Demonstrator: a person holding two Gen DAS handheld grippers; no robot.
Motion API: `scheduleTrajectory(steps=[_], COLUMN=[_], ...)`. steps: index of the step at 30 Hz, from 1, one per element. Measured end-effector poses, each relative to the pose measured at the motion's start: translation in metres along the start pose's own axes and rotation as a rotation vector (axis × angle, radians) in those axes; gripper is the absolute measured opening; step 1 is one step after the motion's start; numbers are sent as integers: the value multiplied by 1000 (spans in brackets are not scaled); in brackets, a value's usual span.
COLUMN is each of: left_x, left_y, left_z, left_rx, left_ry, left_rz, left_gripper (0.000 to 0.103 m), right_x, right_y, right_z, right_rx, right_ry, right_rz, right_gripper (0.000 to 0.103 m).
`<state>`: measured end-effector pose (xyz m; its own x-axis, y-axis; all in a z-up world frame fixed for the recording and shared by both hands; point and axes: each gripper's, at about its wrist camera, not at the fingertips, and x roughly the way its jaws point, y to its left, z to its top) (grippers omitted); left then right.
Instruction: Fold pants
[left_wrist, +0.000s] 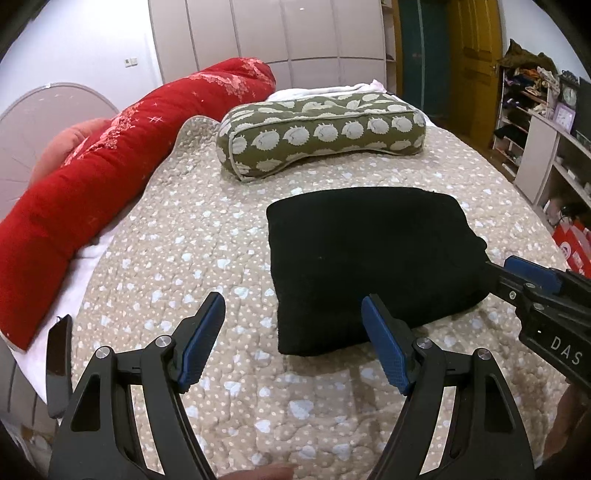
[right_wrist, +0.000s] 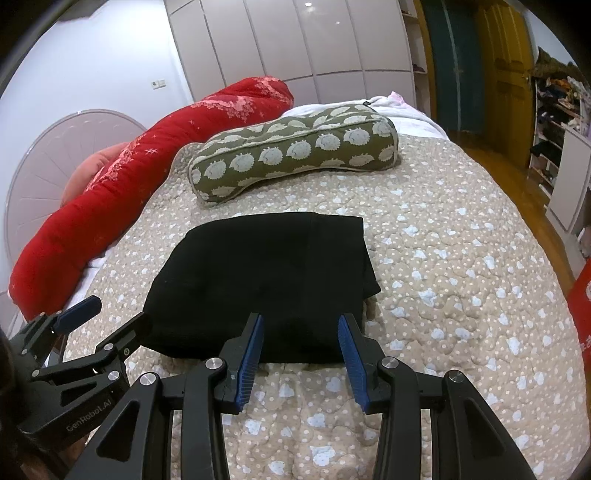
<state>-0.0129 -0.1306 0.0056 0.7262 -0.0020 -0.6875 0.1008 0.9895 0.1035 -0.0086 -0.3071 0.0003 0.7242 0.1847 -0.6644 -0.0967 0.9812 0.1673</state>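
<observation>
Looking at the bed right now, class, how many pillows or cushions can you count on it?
2, perhaps more hidden. The green patterned cushion lies across the far end of the bed; the long red bolster runs along the left edge. Something pink peeks from behind it.

Ahead of me: beige quilted bedspread (left_wrist: 207, 236), olive hedgehog-print pillow (left_wrist: 321, 134) lying on it, red bolster (left_wrist: 110, 158) along its left edge, white wardrobe (left_wrist: 266, 29) behind.
</observation>
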Motion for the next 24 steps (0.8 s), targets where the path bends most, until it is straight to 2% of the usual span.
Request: scheduleTrajectory(steps=[11, 24], left_x=[2, 9], left_y=[1, 0], left_z=[2, 0], left_rx=[-38, -52], left_ry=[-3, 18], left_rz=[-86, -120], left_gripper=[77, 77], right_x=[6, 11], right_y=[4, 1], right_z=[-1, -1], right_rx=[-16, -26], right_ry=[13, 21], right_rz=[-8, -24], right_gripper=[40, 40])
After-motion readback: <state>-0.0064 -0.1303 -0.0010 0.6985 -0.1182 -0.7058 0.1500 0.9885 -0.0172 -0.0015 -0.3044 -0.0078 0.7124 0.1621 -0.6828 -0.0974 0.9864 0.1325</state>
